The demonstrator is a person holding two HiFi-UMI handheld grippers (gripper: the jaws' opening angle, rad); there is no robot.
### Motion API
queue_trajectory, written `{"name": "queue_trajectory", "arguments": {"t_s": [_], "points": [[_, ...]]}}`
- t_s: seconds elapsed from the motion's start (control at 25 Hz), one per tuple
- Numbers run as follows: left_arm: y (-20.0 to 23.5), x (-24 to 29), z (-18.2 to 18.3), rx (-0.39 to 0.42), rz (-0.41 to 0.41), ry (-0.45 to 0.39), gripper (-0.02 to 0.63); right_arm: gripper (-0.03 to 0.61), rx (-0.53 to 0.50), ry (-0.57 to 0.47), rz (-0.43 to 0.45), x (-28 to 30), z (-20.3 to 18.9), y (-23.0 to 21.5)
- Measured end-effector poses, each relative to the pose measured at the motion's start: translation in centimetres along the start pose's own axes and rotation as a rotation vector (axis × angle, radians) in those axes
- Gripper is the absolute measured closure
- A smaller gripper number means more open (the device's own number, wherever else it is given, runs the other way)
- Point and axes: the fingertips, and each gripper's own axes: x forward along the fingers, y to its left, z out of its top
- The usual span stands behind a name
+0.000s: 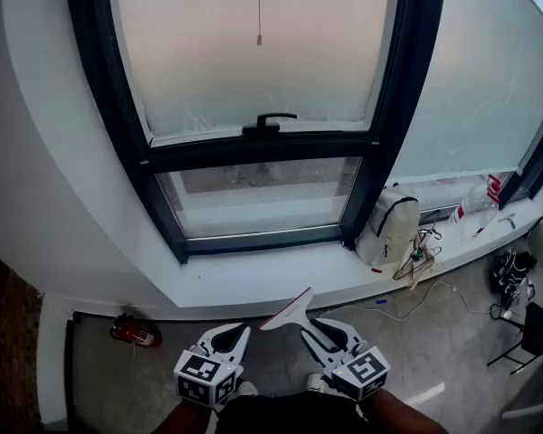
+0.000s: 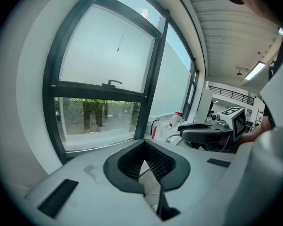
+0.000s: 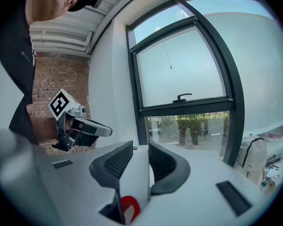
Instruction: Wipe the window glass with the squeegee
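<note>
The window (image 1: 258, 197) has a dark frame, a clear lower pane and a frosted upper pane (image 1: 253, 43) with a black handle (image 1: 270, 120). In the head view both grippers sit low, well short of the glass. My right gripper (image 1: 312, 325) is shut on the squeegee (image 1: 288, 311), whose white blade with a red edge points up and left. In the right gripper view its white handle (image 3: 140, 173) is clamped between the pads (image 3: 162, 161) of the right gripper (image 3: 140, 147). My left gripper (image 1: 231, 333) (image 2: 144, 145) is shut with nothing in it.
A white sill (image 1: 253, 278) runs under the window. A white backpack (image 1: 389, 229), a plastic bottle (image 1: 475, 208) and tangled cables (image 1: 416, 265) lie on it at the right. A red object (image 1: 136, 331) lies on the floor at left, and black gear (image 1: 525, 333) stands at right.
</note>
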Motion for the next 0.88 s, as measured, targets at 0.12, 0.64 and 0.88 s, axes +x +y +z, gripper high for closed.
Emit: {"name": "queue_trajectory", "arguments": {"t_s": [0.12, 0.64, 0.88], "points": [[0.1, -0.1, 0.0, -0.001, -0.001, -0.001, 0.614, 0.486, 0.005, 0.001, -0.002, 0.0, -0.2, 0.1], [1.5, -0.6, -0.4, 0.001, 0.002, 0.008, 0.614, 0.486, 0.056, -0.005, 0.006, 1.0, -0.2, 0.7], [2.0, -1.1, -0.6, -0.006, -0.002, 0.008, 0.614, 0.486, 0.106, 0.007, -0.03, 1.3, -0.4, 0.4]]}}
